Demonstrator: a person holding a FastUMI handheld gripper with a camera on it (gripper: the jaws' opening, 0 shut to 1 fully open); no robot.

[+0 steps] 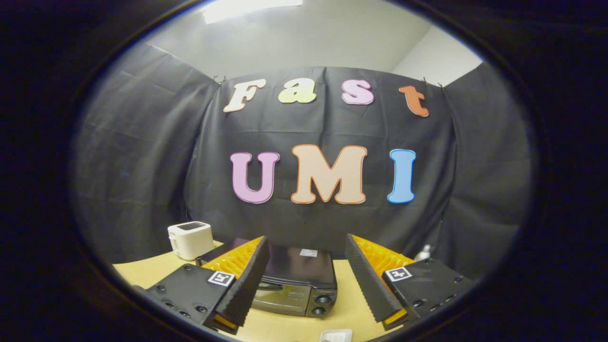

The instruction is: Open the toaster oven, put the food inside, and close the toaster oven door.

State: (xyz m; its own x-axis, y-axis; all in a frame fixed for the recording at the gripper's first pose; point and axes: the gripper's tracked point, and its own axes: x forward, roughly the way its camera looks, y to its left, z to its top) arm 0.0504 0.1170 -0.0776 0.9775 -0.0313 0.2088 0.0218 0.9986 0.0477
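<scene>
Wooden tabletop (pixel 142 273); boxy toaster oven (pixel 297 280) shut; tool (pixel 306 280) spread.

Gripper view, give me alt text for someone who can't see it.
The open gripper hangs above a black toaster oven with its door shut, which sits between the fingers on a wooden table. A white toaster stands beyond the fingers, and a white dish lies nearer.

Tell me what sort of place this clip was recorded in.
Likely a staged recording booth, not a real kitchen: black cloth walls hang around a wooden table holding a black toaster oven and a white toaster. The tongs are open, with the oven just ahead between the fingers.
</scene>
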